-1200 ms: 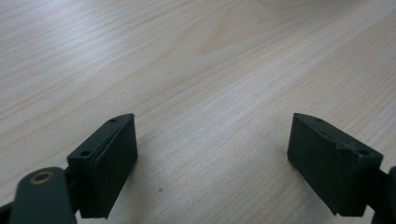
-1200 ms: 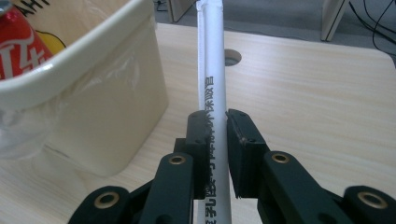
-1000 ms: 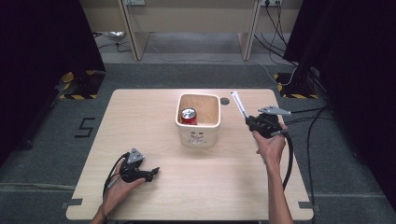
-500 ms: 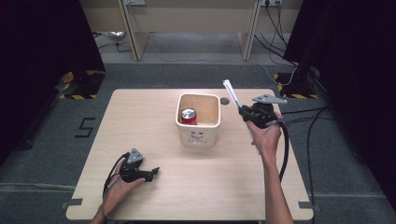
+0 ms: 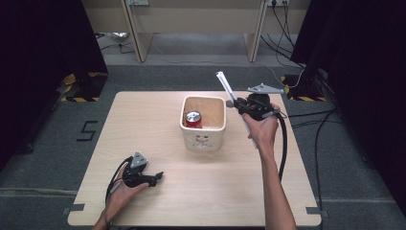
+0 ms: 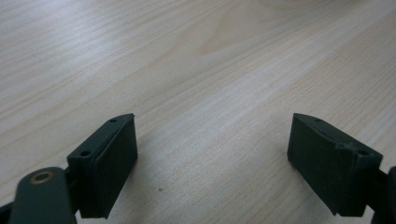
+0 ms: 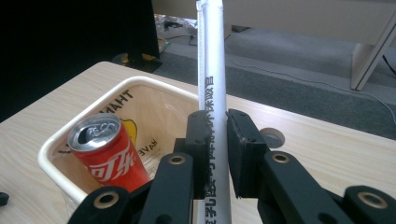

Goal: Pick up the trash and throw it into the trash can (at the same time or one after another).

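My right gripper (image 5: 233,103), raised above the right side of the wooden table (image 5: 143,124), clamps a long white paper-wrapped straw (image 5: 225,87) between its two black jaws. In the right gripper view the jaws press on both sides of the straw (image 7: 212,93), which stands nearly upright and carries a line of dark printed characters down its wrapper. In the high view the straw slants up and to the far left from the jaws, its top end above the far right corner of the cream bin (image 5: 203,141). The bin sits at the middle of the table with a red soda can (image 5: 193,119) standing upright inside, against its left wall. My left gripper (image 5: 155,176) rests on the near left of the table, its jaws spread wide over bare wood with nothing between them.
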Available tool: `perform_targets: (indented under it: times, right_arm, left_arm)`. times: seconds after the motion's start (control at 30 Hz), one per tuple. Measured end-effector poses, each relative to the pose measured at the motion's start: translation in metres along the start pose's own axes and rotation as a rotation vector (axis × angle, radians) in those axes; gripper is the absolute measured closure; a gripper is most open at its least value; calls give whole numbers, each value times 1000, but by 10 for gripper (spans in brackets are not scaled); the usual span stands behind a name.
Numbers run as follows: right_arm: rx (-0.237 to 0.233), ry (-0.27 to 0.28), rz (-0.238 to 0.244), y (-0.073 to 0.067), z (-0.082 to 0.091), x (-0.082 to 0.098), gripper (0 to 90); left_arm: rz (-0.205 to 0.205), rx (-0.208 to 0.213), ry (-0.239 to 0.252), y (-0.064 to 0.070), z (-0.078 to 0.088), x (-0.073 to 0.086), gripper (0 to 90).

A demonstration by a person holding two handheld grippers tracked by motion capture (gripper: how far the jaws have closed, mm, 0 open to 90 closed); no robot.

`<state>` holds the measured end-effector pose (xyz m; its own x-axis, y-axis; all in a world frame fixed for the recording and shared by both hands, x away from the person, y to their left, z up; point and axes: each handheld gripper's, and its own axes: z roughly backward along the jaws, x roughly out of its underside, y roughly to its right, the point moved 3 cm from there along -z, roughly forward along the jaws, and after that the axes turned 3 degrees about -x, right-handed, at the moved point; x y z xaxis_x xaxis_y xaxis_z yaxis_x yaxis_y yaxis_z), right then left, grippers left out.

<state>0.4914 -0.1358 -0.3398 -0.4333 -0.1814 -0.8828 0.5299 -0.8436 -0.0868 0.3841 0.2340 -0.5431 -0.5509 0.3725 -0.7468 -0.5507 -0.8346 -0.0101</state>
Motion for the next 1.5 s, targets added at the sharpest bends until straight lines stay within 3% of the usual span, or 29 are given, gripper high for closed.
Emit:
perform_targets:
  times: [0.87,1.5]
  right_arm:
    - [-85,-13,6,-32,-56,-33,792]
    - [-109,-14,4,-41,-95,-44,791]
  left_arm:
    - [0,0,-3,0,0,0,154]
    - [-1,-1,-1,0,0,0,154]
